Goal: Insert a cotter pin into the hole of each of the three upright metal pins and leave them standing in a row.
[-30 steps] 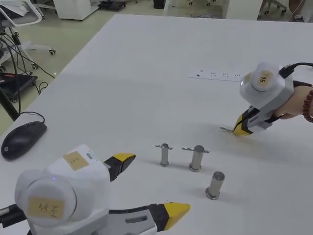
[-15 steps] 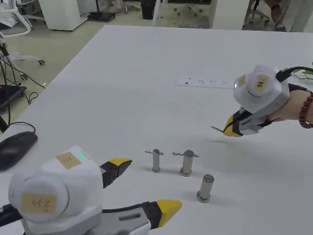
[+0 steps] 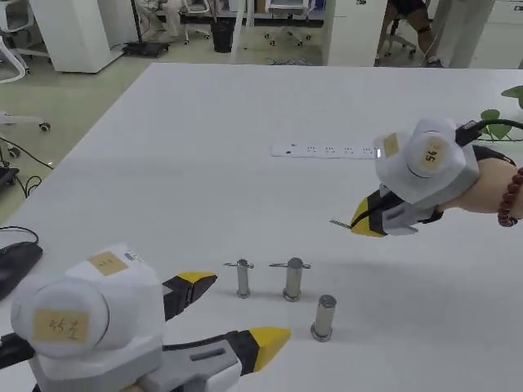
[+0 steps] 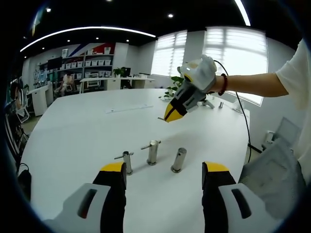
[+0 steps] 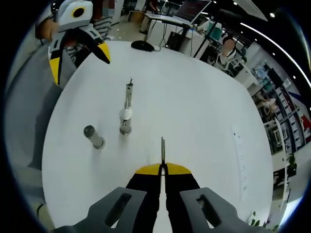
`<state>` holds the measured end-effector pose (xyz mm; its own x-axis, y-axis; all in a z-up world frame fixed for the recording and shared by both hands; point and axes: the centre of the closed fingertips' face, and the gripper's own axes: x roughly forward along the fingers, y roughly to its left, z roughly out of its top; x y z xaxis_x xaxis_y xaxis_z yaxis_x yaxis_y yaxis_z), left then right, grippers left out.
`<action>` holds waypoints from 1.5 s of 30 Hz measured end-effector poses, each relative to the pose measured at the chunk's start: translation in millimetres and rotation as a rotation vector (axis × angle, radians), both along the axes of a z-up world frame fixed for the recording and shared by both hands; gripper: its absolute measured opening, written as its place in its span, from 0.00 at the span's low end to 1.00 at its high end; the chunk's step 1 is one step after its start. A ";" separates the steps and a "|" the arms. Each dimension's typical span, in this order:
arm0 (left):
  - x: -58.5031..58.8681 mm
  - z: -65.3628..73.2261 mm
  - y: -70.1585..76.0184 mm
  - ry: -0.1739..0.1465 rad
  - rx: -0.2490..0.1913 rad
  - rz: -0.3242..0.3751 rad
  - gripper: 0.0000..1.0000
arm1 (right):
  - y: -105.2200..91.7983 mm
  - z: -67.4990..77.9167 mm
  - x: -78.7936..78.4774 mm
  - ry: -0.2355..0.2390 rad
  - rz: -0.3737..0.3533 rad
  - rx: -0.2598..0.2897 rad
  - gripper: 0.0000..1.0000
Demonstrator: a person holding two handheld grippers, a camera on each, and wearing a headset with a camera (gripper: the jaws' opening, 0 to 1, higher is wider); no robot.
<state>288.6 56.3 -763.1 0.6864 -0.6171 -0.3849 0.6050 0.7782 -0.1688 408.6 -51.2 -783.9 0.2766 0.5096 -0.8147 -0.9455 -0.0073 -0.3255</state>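
Three upright metal pins stand on the white table. The left pin [image 3: 243,278] and the middle pin [image 3: 293,279] each carry a cotter pin through the top. The right pin [image 3: 324,317] has none and stands a little nearer me, out of line. My right gripper [image 3: 357,223] hovers above and right of them, shut on a cotter pin [image 3: 339,223] that pokes out of its yellow tips; the same cotter pin [image 5: 163,151] shows in the right gripper view. My left gripper [image 3: 233,313] is open at the lower left, short of the pins [image 4: 153,152].
A white power strip [image 3: 323,151] lies farther back on the table. A black mouse [image 3: 10,263] sits at the left edge. Office chairs and floor lie beyond the table's far edge. A person's hand with a bead bracelet [image 3: 513,196] holds the right gripper.
The head camera has tilted, shifting the scene. My right gripper has lifted off the table with the cotter pin and moved left toward the pins. The left gripper stays open.
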 end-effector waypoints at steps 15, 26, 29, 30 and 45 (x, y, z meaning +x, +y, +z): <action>-0.4 6.3 -18.7 0.093 -0.116 -0.013 0.48 | 24.9 13.7 -52.9 -0.040 0.117 0.049 0.03; -0.7 8.3 -35.6 0.187 -0.224 -0.016 0.38 | 45.2 18.0 -83.0 -0.055 0.197 0.070 0.03; 0.2 10.4 -38.7 0.208 -0.261 -0.009 0.36 | 48.1 19.2 -87.7 -0.062 0.213 0.070 0.03; 0.9 11.0 -39.4 0.220 -0.278 -0.004 0.35 | 49.2 19.8 -89.0 -0.069 0.219 0.070 0.03; 5.0 14.1 -40.5 0.339 -0.476 0.057 0.20 | 64.2 23.4 -110.4 -0.094 0.286 0.071 0.03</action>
<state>293.6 15.8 -749.0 0.6103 -0.7416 -0.2784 0.4160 0.5992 -0.6840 298.2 13.0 -760.5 0.1860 0.6321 -0.7522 -0.8741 -0.2432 -0.4205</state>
